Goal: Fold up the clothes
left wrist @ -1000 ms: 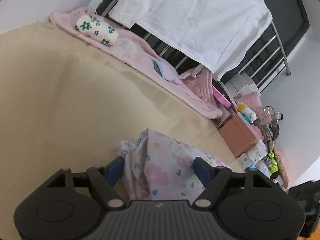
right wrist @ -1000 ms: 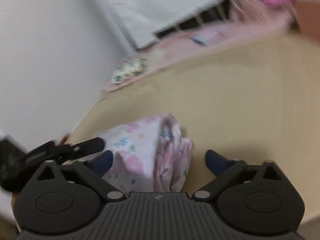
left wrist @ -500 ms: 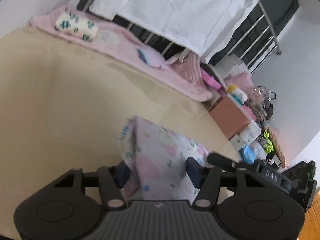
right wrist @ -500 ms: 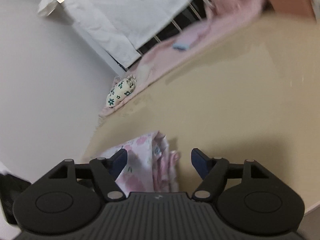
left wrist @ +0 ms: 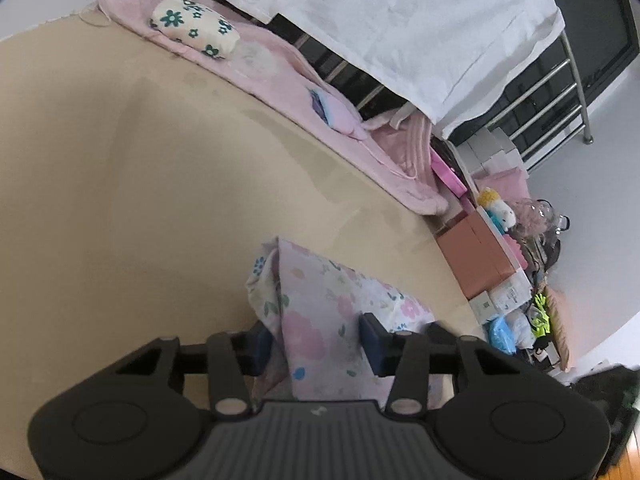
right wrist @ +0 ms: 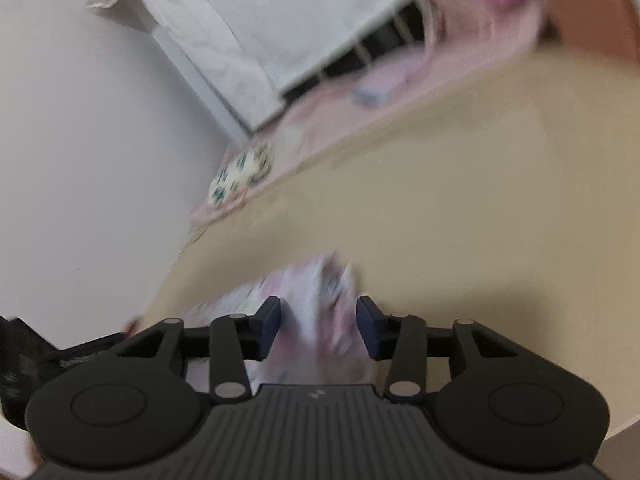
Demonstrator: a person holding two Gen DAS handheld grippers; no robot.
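Observation:
A floral pink-and-white garment [left wrist: 320, 304] lies bunched on the beige surface [left wrist: 120, 180] near its front edge. My left gripper [left wrist: 316, 340] straddles one end of it. Its jaws are closing, with a raised fold of the cloth between the pads, and I see no firm pinch. In the blurred right wrist view the same garment [right wrist: 308, 296] sits between the pads of my right gripper [right wrist: 318, 322]. Those jaws are closing too, with the cloth filling most of the gap. A dark shape [right wrist: 24, 356] at the lower left looks like part of the other gripper.
A pink blanket [left wrist: 280, 76] with a flower-print roll [left wrist: 192, 32] lies along the far edge. Behind it a white sheet [left wrist: 400, 20] hangs over a metal rail. At the right, beyond the surface's edge, stand a brown box [left wrist: 472, 256] and cluttered items.
Both pairs of jaws have narrowed from wide apart to close around the floral garment. The right wrist view has become blurred. The garment's fold stands slightly higher between the left pads.

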